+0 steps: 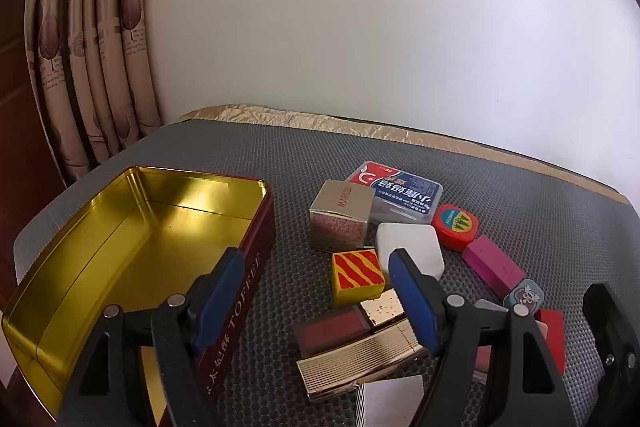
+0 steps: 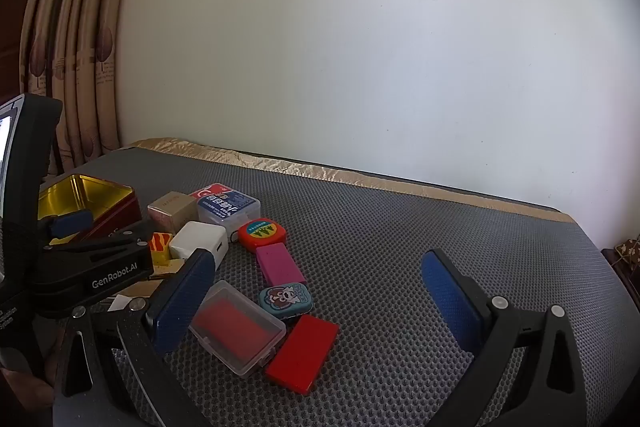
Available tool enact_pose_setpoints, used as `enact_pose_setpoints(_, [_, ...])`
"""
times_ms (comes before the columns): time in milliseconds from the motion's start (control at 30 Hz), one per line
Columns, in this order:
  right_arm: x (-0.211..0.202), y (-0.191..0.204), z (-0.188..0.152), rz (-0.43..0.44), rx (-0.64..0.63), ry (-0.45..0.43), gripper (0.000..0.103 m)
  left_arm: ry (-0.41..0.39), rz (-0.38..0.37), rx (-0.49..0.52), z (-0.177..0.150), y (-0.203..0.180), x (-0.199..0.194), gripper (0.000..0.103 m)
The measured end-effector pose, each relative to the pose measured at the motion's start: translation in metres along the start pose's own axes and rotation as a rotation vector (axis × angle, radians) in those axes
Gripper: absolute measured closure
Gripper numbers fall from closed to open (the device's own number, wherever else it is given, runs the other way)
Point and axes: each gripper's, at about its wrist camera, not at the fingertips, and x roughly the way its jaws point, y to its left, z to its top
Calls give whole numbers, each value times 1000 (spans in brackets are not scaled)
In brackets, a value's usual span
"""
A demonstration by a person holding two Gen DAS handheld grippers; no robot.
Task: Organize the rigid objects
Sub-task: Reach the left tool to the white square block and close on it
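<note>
Both grippers, left and right, hover with jaws released beside an open gold-lined rectangular toffee tin and scattered small boxes.

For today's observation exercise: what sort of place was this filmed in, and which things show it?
Probably a room in a home. A leaf-patterned curtain hangs beside a plain white wall, and a table under a grey mesh mat holds an open toffee tin and small household boxes.

**Right wrist view: stock on the mat**

We list on the grey mat: gold-lined tin, white cube, purple block, clear case, red block. Our right gripper hangs open, empty.
</note>
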Motion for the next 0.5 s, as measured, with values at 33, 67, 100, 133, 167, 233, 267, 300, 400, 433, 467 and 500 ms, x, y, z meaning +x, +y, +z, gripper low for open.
enact_pose_setpoints(33, [0, 0, 0, 0, 0, -2, 0, 1, 1, -2, 0, 0, 0, 26])
enact_pose_setpoints(67, [0, 0, 0, -1, -1, -3, 0, 15, 4, 10, 1, 0, 1, 26])
enact_pose_setpoints(100, [0, 0, 0, 0, -1, -2, 0, 15, 3, 10, 1, -1, 1, 26])
enact_pose_setpoints(133, [0, 0, 0, 0, 0, -2, 0, 14, 1, 11, 1, -1, 1, 26])
enact_pose_setpoints(167, [0, 0, 0, 0, 0, -1, 0, 13, 0, 12, 1, -2, 1, 26])
enact_pose_setpoints(233, [-1, 0, 0, 0, 1, -2, 0, 10, 5, 14, -2, 0, -2, 26])
enact_pose_setpoints(267, [-1, -1, 0, 0, 1, -2, 0, 7, 5, 16, -2, 0, -3, 26])
enact_pose_setpoints(300, [-2, -1, 0, 0, 2, -2, 0, 5, 6, 17, -3, -1, -4, 26])
enact_pose_setpoints(400, [0, 0, 0, -2, 0, -1, 0, -2, 3, 19, -4, -4, -7, 26])
enact_pose_setpoints(433, [0, 0, 0, -2, 2, -1, 0, 0, 3, 17, -5, -3, -3, 26])
enact_pose_setpoints(467, [1, -1, 0, -2, 3, 2, 0, 5, 5, 4, -2, 2, -1, 26])
enact_pose_setpoints(500, [2, -2, 1, 0, 8, 8, 0, 4, 2, 12, -3, 1, -3, 26])
